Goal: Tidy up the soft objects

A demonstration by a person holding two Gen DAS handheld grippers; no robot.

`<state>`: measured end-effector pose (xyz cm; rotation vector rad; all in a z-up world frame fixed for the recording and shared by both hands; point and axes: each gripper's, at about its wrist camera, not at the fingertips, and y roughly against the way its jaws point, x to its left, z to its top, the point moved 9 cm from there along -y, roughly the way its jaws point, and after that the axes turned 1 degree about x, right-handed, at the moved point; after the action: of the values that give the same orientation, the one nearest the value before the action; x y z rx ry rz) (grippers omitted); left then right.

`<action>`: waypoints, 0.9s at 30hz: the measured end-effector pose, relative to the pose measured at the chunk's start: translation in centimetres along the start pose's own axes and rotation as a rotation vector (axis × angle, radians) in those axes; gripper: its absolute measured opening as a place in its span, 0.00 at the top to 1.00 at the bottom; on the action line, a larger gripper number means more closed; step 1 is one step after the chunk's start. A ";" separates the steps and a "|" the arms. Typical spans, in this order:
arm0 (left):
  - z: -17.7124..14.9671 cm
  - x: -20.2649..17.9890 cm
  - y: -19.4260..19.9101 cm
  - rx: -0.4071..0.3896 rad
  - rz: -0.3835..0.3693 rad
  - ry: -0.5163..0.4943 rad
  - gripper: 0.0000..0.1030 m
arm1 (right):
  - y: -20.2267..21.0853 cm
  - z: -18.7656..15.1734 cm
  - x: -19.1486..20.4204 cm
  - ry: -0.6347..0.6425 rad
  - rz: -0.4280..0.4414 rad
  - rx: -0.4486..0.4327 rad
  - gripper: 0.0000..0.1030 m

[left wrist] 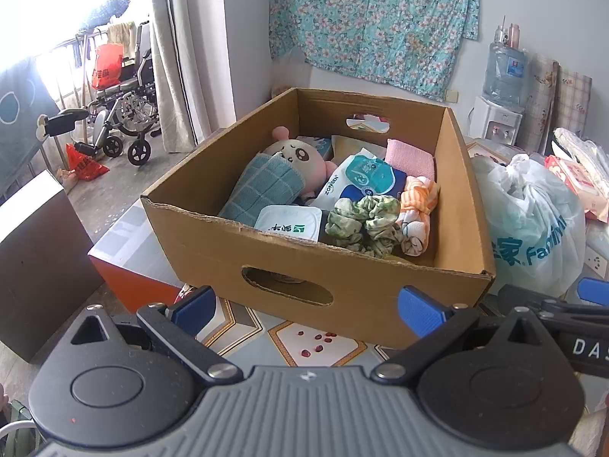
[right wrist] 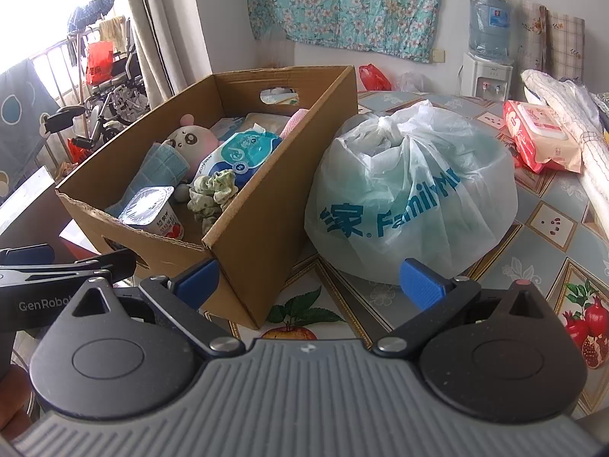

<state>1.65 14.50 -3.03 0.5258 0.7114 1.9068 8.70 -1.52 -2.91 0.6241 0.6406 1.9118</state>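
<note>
Lived-in home room: floral cloth (left wrist: pixel 373 19) hung on wall, water dispenser (right wrist: pixel 485 72) in corner, fruit-print tablecloth (right wrist: pixel 540 266), wheelchair (left wrist: pixel 125 114) and drying rack (left wrist: pixel 76 49) on balcony past curtain (left wrist: pixel 179 57).

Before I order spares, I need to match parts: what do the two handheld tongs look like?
Both match: the left tongs and right tongs have blue ribbed fingertip pads on black link arms with silver pivot bolts, two round black housings, and a grey ribbed body. In the right view, white "GenRobo" lettering shows on the left one's side; in the left view, "DAS" on the right one's.
</note>
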 end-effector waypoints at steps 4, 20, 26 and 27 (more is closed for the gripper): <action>-0.1 -0.1 0.0 0.000 0.000 -0.002 0.00 | -0.1 0.0 -0.1 0.000 -0.001 -0.001 0.01; -0.2 -0.1 -0.1 0.003 0.004 -0.002 0.00 | -0.2 -0.1 -0.3 -0.003 0.000 0.004 0.01; -0.2 -0.1 -0.1 0.004 0.004 -0.002 0.00 | -0.3 -0.2 -0.3 -0.005 0.001 0.008 0.01; -0.2 -0.1 -0.1 0.004 0.004 -0.002 0.00 | -0.3 -0.2 -0.3 -0.005 0.000 0.008 0.01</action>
<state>1.59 14.40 -3.23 0.5321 0.7134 1.9082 8.88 -1.74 -3.33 0.6334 0.6454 1.9083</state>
